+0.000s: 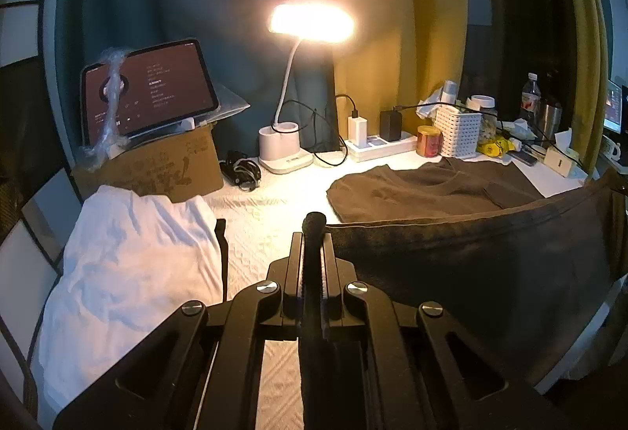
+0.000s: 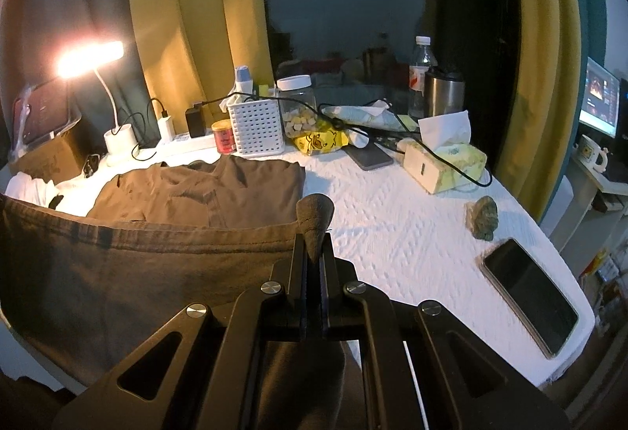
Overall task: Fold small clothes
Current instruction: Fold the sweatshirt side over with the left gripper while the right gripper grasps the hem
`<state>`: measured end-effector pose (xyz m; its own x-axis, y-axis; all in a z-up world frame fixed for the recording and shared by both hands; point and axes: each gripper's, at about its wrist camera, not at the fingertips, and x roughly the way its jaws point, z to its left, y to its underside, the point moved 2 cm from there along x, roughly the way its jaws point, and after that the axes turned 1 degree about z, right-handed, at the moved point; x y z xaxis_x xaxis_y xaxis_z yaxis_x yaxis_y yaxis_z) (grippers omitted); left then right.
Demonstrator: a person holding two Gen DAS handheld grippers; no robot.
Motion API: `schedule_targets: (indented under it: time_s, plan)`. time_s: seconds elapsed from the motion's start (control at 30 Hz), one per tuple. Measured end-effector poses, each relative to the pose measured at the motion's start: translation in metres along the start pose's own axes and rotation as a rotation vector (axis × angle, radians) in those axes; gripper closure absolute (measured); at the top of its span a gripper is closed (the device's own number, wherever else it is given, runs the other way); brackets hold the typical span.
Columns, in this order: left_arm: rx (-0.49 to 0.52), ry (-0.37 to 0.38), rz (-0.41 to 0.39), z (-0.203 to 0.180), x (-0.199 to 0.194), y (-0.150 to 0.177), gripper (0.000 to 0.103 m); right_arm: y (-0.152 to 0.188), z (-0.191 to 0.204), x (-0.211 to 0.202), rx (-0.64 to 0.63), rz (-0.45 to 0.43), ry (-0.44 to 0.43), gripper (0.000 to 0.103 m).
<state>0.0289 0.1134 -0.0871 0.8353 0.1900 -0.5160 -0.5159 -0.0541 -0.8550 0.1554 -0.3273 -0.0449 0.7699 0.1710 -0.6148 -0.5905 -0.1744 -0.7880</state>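
Brown shirt (image 2: 149, 273): hem raised near side of desk lamp (image 1: 310, 23) | left gripper (image 1: 313, 229), right gripper (image 2: 314, 229) each pinching a hem corner | step: first fold | next: likely carry hem lampward, level.

Dim room; desk lamp (image 1: 312, 23) glares warmly, fisheye edges bend and darken.

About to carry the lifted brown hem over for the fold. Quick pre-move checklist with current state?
1. left gripper clamped on brown garment: ok.
2. right gripper clamped on the same hem: ok.
3. Hem taut between grippers: slight sag, ok.
4. Far half lying flat on table: some wrinkles, ok.
5. Landing area clear of white cloth and phone: ok.
6. Cables near far edge snagging: cannot tell.
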Motion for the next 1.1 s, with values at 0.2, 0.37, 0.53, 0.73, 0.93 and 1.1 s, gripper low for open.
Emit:
schedule_targets:
  time_s: [0.2, 0.37, 0.53, 0.73, 0.93, 1.1]
  plan:
    - [-0.003, -0.009, -0.002, 0.001, 0.013, -0.012, 0.099, -0.013, -0.001, 0.017, -0.001, 0.008, -0.005, 0.097]
    - [-0.002, -0.015, 0.001, 0.002, 0.024, -0.02, 0.099, -0.022, 0.0, 0.029, -0.001, 0.012, -0.009, 0.097]
    - [-0.002, -0.025, -0.004, 0.006, 0.036, -0.029, 0.098, -0.034, 0.001, 0.042, -0.001, 0.015, -0.01, 0.097]
    - [0.019, -0.028, -0.005, 0.007, 0.05, -0.038, 0.098, -0.045, 0.003, 0.055, -0.011, 0.018, -0.011, 0.097]
    - [0.022, -0.028, -0.01, 0.01, 0.064, -0.047, 0.098, -0.056, 0.001, 0.065, -0.015, 0.011, -0.007, 0.097]
    - [0.03, -0.025, -0.009, 0.011, 0.076, -0.053, 0.098, -0.066, 0.002, 0.076, -0.021, 0.004, -0.01, 0.097]
